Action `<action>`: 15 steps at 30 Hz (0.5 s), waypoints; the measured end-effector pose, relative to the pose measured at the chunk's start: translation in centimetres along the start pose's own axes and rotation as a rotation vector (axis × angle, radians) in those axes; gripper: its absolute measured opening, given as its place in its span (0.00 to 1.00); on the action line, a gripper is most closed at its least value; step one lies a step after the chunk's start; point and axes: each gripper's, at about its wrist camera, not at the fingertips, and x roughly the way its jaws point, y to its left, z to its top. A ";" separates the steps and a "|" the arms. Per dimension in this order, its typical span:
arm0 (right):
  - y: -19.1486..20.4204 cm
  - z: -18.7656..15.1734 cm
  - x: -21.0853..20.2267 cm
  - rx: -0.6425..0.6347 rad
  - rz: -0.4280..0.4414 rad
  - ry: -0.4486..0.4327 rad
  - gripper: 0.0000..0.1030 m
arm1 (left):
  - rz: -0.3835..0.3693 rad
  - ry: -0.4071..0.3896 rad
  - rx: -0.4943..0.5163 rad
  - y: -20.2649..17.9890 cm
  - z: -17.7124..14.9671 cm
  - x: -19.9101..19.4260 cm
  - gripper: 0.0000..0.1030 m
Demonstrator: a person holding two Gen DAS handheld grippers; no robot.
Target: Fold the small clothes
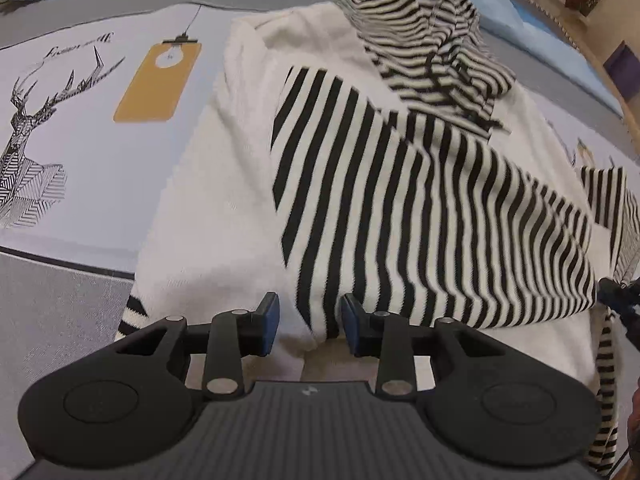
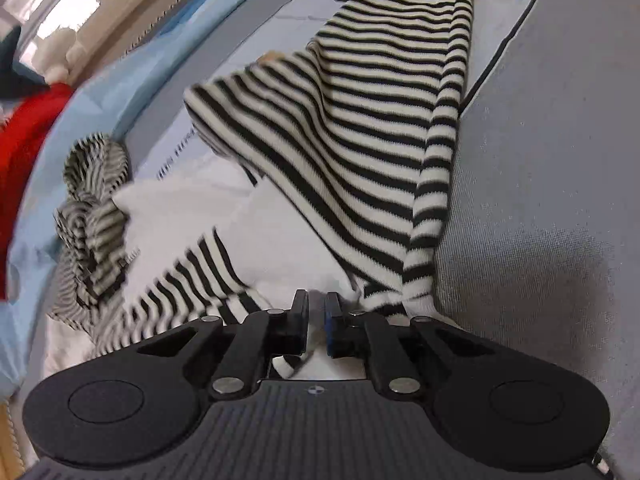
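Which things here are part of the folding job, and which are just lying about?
In the job:
striped sweater
left claw
right claw

Lying about:
crumpled thin-striped garment
deer-print bedcover
red cloth

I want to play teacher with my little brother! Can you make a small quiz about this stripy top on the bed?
1. True or false: the stripy top has black and white stripes.
2. The right gripper is: A wide open, B closed on the stripy top, C holding a cup.
3. Fill in: the animal drawn on the bedcover is a ___.
Key: 1 true; 2 B; 3 deer.
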 end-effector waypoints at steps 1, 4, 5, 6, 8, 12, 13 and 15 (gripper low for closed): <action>0.3 0.4 -0.5 -0.026 0.010 -0.023 0.12 | -0.007 -0.011 -0.004 -0.1 0.1 -0.2 0.40; 0.7 1.1 -1.8 -0.071 0.038 -0.090 0.20 | -0.021 -0.036 0.004 -0.7 0.2 -0.8 0.48; 0.4 1.1 -2.1 -0.063 0.049 -0.090 0.21 | -0.020 -0.037 0.012 -1.0 0.2 -0.7 0.49; 0.0 1.4 -2.0 -0.055 0.063 -0.078 0.22 | -0.017 -0.029 0.021 -1.2 0.1 -0.4 0.51; -0.1 1.2 -1.0 -0.062 0.076 -0.017 0.22 | 0.009 -0.003 0.038 -1.6 -0.2 0.3 0.52; -0.2 0.6 -0.2 -0.091 0.046 0.054 0.22 | 0.046 0.006 0.061 -1.8 -0.4 0.7 0.52; -0.1 0.9 -0.6 -0.087 0.054 0.046 0.22 | 0.046 -0.002 0.059 -1.9 -0.4 0.5 0.52; 0.0 1.4 -1.6 -0.103 0.076 -0.005 0.22 | 0.034 -0.032 0.058 -2.3 -0.2 -0.1 0.52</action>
